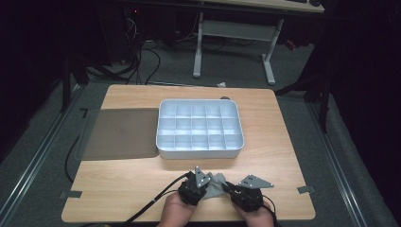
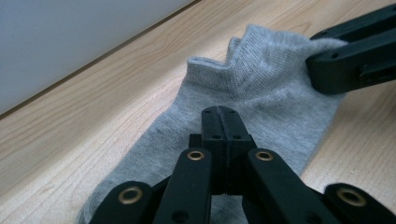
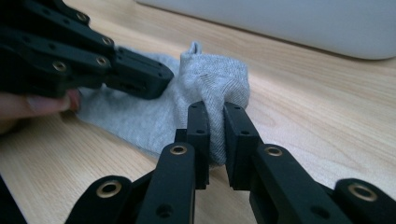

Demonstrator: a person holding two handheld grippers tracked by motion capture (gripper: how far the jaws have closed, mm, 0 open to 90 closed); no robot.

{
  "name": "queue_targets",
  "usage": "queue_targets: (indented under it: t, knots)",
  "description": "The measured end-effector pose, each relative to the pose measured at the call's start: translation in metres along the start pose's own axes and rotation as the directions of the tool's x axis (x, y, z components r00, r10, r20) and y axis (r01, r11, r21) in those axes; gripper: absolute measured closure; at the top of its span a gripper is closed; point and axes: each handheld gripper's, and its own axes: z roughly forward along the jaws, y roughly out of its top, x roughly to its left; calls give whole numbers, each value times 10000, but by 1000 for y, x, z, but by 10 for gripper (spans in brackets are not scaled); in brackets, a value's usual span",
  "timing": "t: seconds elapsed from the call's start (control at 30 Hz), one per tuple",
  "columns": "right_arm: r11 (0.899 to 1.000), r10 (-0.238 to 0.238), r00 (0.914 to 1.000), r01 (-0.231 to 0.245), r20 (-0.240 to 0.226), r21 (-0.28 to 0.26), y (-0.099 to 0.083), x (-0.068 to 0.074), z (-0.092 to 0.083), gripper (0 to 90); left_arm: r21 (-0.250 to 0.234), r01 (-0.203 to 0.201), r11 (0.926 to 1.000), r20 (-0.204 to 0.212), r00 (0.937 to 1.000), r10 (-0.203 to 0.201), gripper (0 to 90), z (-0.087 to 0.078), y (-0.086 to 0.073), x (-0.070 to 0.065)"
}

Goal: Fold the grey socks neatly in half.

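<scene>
Broad table (image 1: 118,189) of pale wood grain, smooth and matte. To its left side, a flat dark mat (image 1: 118,135). At centre, a light grey tray (image 1: 198,152) of hard plastic, walled off into small square compartments. Well short of that tray, near the front edge and between the two hands, a grey ankle sock (image 2: 261,88): soft ribbed knit, thin, limp, lying flat on the wood apart from its bunched cuff end. Long axis roughly side to side across the table, from one tool to the other, with the tray straight ahead and beyond. Right gripper (image 3: 216,109) pinching a raised fold at the cuff end, cloth plainly squeezed between the two black jaws. Left gripper (image 2: 219,114) pressed fully together, tips down on the middle of the sock; impossible to tell whether any knit is caught between the jaws. Both tools on the sock, neither nearer than the other. Probably a fold or a lift towards the tray next, so likely to hinge on keeping that side-to-side axis taut, given how readily such slack fabric sags.
</scene>
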Motion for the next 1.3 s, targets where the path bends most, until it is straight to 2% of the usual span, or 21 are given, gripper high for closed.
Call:
queue_targets:
  t: [0.1,0.2,0.3,0.57,0.77,0.8,0.83,0.87,0.93,1.0,1.1,1.13,1.2,1.3]
  knots:
    - [9998,120,9999,-122,-81,-171,2,-2,-1,827,-68,-153,9999,-128,9998,152,900,4,2,-1]
    - [9976,515,9980,-531,-379,-440,5,-5,-4,827,-95,-247,9997,-182,9995,245,899,7,5,-1]
    - [9956,681,9963,-713,-527,-615,4,-6,-5,827,-147,-317,9994,-228,9992,314,898,8,5,-1]
    - [9945,616,9970,-653,-469,-817,5,-4,-7,827,-238,-474,9986,-289,9985,467,898,9,4,-3]
    - [9963,276,9995,-288,-159,-815,7,-2,-6,826,-385,-453,9982,-228,9988,445,876,7,4,-2]
    - [9965,208,9998,-213,-72,-807,6,-1,-7,826,-851,-198,9962,-94,9998,191,858,-3,3,0]
    - [9965,184,9998,-186,-22,-812,6,-2,-7,825,-1107,-19,9939,-98,10000,8,825,-8,2,3]
    - [9964,190,9998,-191,-19,-826,5,-3,-8,825,-1424,345,9892,-40,9994,-354,797,-18,0,10]
    - [9965,238,9997,-234,45,-801,4,-4,-9,825,-1577,633,9855,-66,9979,-652,736,-28,-5,19]
    - [9966,231,9997,-226,60,-795,4,-4,-10,824,-1550,777,9849,-150,9966,-810,730,-37,-14,28]
    - [9965,185,9998,-179,66,-812,4,-3,-10,822,-1308,1298,9829,283,9915,-1272,677,-41,-28,39]
    - [9965,185,9998,-179,66,-812,4,-3,-10,822,-1308,1298,9829,283,9915,-1272,661,-41,-28,39]
    - [9971,118,9997,-102,210,-750,5,-2,-10,822,-1479,1450,9783,241,9894,-1430,642,-44,-38,44]
    - [9980,154,9991,-129,400,-623,6,-3,-9,821,-1612,1809,9702,727,9826,-1711,633,-45,-40,47]
